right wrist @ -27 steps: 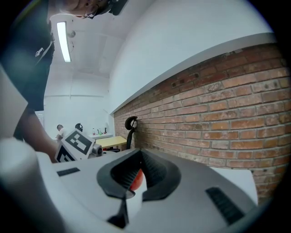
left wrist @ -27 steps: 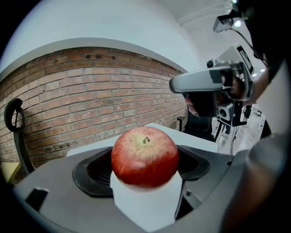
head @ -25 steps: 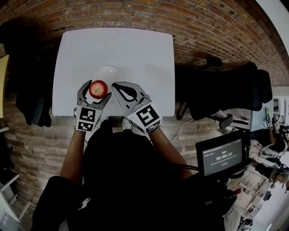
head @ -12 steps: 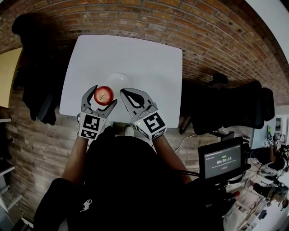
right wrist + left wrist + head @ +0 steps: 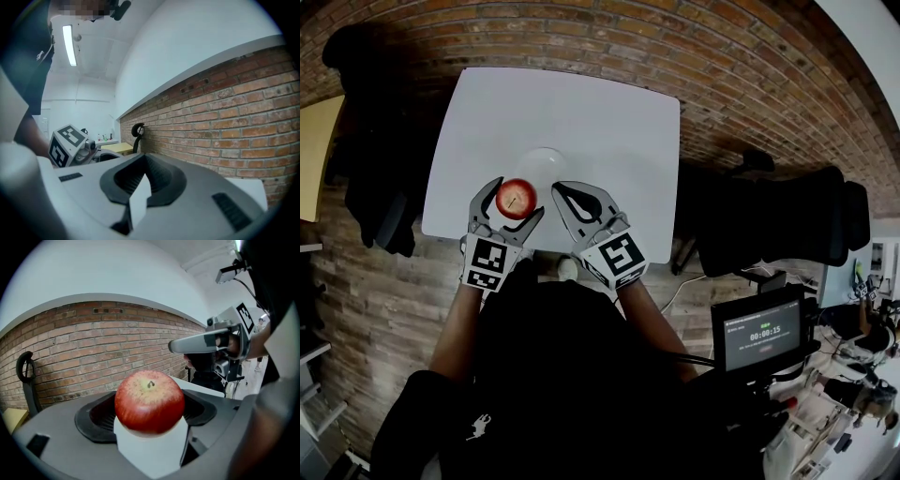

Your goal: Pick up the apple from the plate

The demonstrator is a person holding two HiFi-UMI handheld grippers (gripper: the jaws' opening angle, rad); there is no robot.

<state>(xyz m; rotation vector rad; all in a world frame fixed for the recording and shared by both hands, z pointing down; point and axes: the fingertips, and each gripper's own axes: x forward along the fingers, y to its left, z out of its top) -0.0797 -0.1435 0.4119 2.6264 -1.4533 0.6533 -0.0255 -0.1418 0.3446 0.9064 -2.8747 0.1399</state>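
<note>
Left claw [image 5: 517, 198] has come up a bit since a second ago, clamped on the apple [image 5: 149, 401], now over the plate's [image 5: 542, 159] near edge. Right claw [image 5: 559, 190] is pinched together, empty, just beside the plate on the table [image 5: 581, 103].

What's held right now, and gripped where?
Left gripper holds the apple, fingers clamped on its two opposite sides. Right gripper shut, empty.

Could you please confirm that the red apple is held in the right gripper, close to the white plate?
Not quite: the red apple is held in the left gripper, close to the white plate. The left gripper view shows it there; the right gripper is shut and empty.
</note>
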